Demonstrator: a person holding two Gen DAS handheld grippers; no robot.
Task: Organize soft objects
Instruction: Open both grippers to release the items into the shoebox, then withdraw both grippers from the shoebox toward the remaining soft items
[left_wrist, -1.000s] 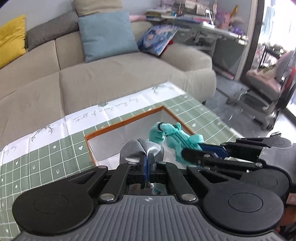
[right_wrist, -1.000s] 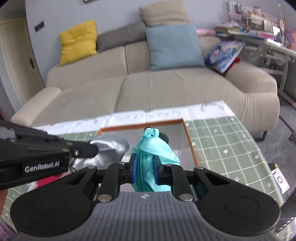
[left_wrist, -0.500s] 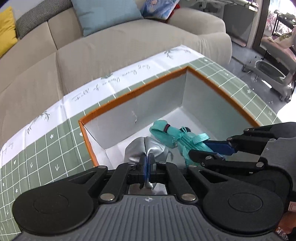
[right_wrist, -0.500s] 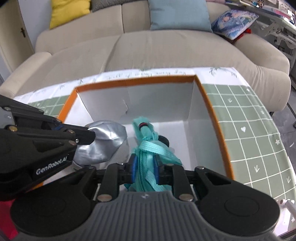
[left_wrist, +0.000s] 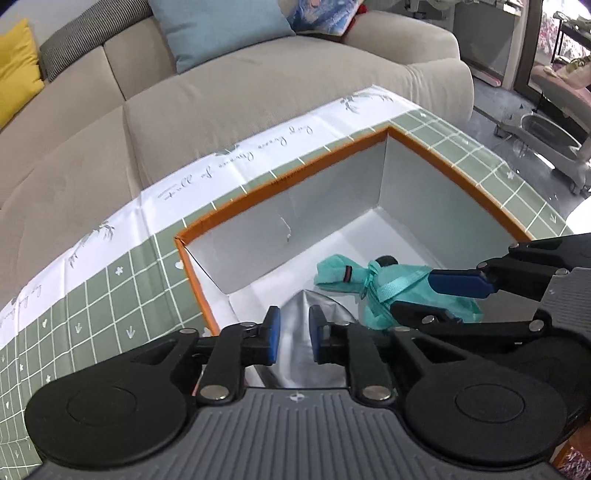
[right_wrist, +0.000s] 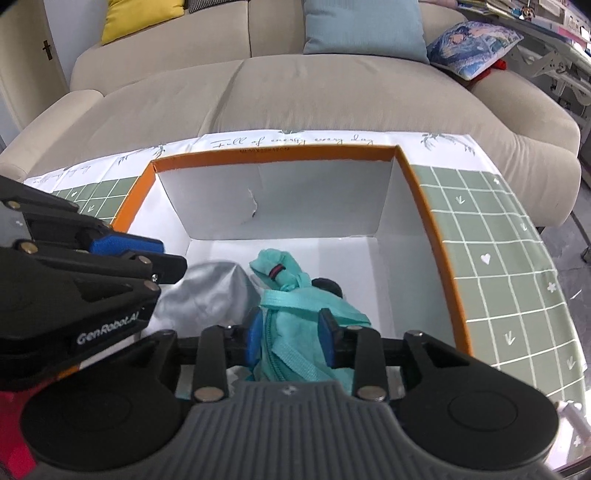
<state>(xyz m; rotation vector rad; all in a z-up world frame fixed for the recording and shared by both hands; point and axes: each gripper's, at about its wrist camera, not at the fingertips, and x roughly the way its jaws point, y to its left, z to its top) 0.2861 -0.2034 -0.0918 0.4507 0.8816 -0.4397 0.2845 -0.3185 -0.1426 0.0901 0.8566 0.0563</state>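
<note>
Inside the orange-rimmed box (right_wrist: 436, 236), the silver pouch (right_wrist: 207, 295) lies beside the teal bag (right_wrist: 295, 332). The left gripper (left_wrist: 294, 332) and right gripper (right_wrist: 290, 339) have just been opening; each item sits loosely between parted jaws. A beige sofa (right_wrist: 295, 99) stands behind the box.

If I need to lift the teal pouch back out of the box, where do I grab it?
Grip the teal pouch at its cinched neck, coming from above: the bunched fabric there is narrow, sits clear of the box walls, and keeps you off the silver bundle beside it.

- "GenRobot.AI" in white letters on the left gripper (right_wrist: 146, 264).
- Beyond the orange box (right_wrist: 273, 154), cursive print on the tablecloth (right_wrist: 480, 236), seemingly "Full of energy every day".
</note>
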